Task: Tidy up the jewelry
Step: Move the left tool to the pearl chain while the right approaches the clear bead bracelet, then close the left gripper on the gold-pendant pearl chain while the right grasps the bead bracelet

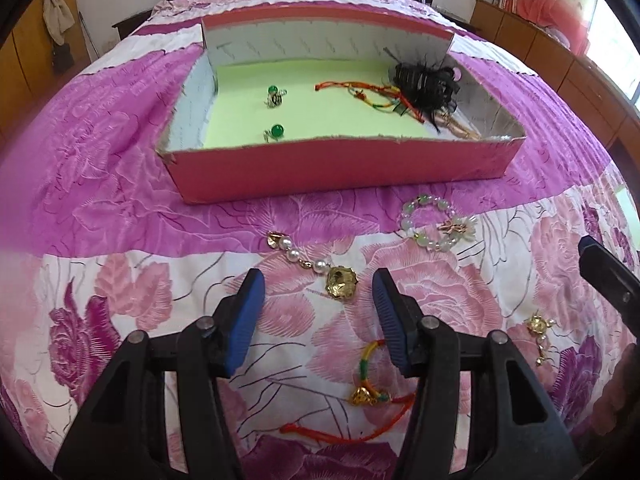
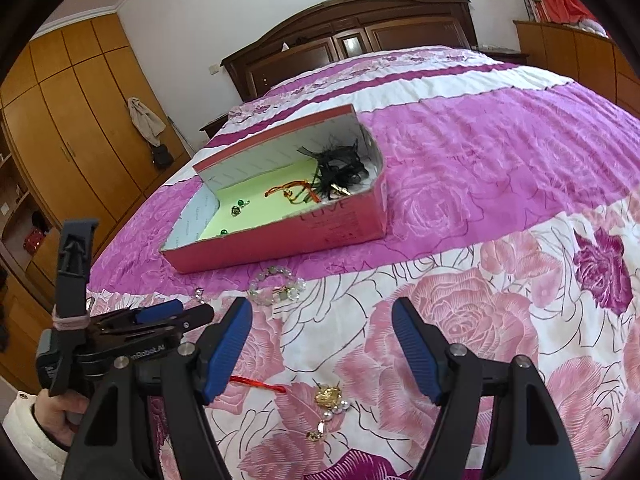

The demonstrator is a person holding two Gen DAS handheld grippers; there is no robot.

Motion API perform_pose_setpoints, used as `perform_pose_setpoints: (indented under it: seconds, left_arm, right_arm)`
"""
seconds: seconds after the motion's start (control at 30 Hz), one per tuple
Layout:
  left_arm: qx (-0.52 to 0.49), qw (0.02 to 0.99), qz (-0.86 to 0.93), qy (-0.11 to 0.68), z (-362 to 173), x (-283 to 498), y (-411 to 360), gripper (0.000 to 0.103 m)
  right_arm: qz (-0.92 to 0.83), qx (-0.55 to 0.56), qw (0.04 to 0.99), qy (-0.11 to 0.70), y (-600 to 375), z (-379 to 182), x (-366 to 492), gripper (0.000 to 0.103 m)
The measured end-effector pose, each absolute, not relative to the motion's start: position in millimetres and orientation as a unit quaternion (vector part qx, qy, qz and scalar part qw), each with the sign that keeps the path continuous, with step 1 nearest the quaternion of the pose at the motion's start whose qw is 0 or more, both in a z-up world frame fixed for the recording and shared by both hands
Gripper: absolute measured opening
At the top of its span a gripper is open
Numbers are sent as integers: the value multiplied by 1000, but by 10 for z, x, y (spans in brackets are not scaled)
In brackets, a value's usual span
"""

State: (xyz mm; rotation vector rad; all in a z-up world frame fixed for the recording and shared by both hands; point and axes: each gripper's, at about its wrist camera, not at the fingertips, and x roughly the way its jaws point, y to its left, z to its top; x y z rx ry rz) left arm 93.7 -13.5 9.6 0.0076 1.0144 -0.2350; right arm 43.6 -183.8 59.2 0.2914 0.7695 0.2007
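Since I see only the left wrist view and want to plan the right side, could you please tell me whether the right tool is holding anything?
Observer: No, the right tool stands open and empty over the bedspread.
Operator: What lies nearest it?
Observer: A gold-and-pearl earring lies on the bedspread, in line with the gap between its fingers, just short of the tips.
Operator: What holds my left tool?
Observer: A hand in a white sleeve grips it.
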Motion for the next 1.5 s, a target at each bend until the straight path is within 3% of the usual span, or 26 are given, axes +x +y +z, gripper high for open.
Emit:
perform_pose_setpoints:
  seconds: [0.17, 0.5, 1.27, 1.5]
  left_arm:
    - [9, 870, -112, 481, 34, 976, -164, 44]
    - [13, 874, -113, 473, 17, 994, -125, 10]
    - [-15, 889, -104, 445, 189, 917, 195, 9]
    - [-26, 890, -103, 443, 161, 930, 269, 9]
  right_arm:
    - [98, 152, 908, 379, -1876, 524, 449, 75]
    - [97, 154, 904, 387, -1864, 482, 473, 75]
    - [112, 125, 885, 435, -1472, 375, 819, 74]
    - [86, 118, 879, 455, -1374, 255, 1086, 64]
